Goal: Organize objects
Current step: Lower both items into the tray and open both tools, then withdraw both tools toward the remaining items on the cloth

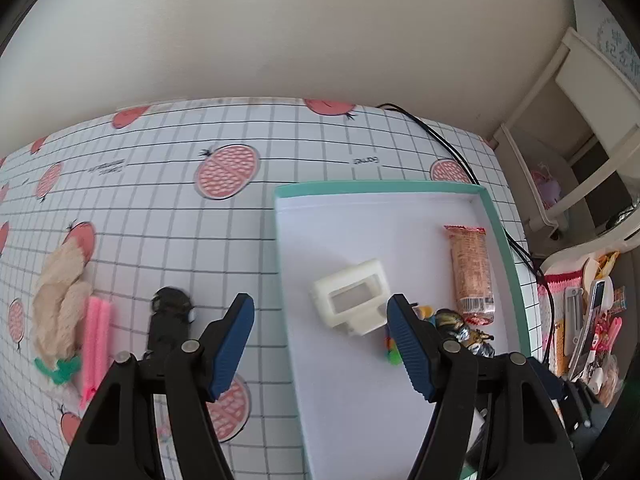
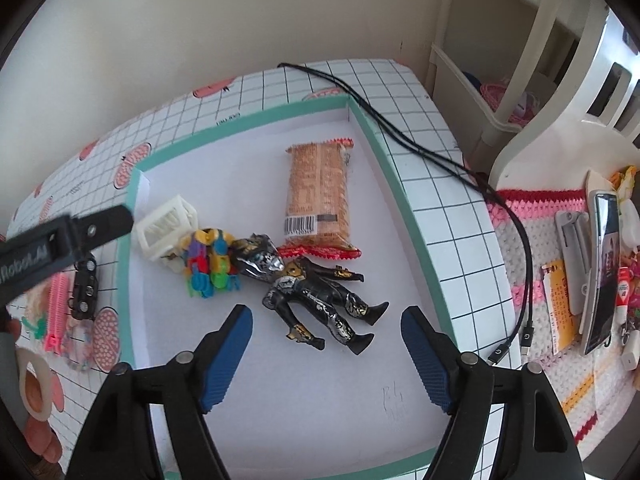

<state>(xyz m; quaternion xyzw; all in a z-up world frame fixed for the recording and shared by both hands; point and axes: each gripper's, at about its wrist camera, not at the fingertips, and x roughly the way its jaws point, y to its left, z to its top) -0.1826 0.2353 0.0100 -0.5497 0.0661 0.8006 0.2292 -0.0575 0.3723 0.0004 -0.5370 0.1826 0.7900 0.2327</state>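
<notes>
A shallow white box with a teal rim (image 1: 505,232) (image 2: 384,152) lies on the checked tablecloth. Inside it lie a white plastic frame (image 1: 352,294) (image 2: 166,226), an orange snack packet (image 1: 472,274) (image 2: 318,196), a colourful toy (image 2: 208,264) and a black and gold action figure (image 2: 316,300) (image 1: 466,332). On the cloth left of the box lie a black toy car (image 1: 170,320) (image 2: 84,288), a pink comb (image 1: 96,344) (image 2: 58,308) and a beige plush (image 1: 60,300). My left gripper (image 1: 320,344) hovers open over the box's left edge. My right gripper (image 2: 326,356) hangs open above the box, near the figure's legs.
Two black cables (image 2: 440,160) run along the table's right side. Beyond the table's right edge a crocheted mat (image 2: 528,240) carries a phone (image 2: 604,268) and small clutter. White shelving (image 1: 580,128) stands at the back right. A person's hand (image 2: 36,420) shows at lower left.
</notes>
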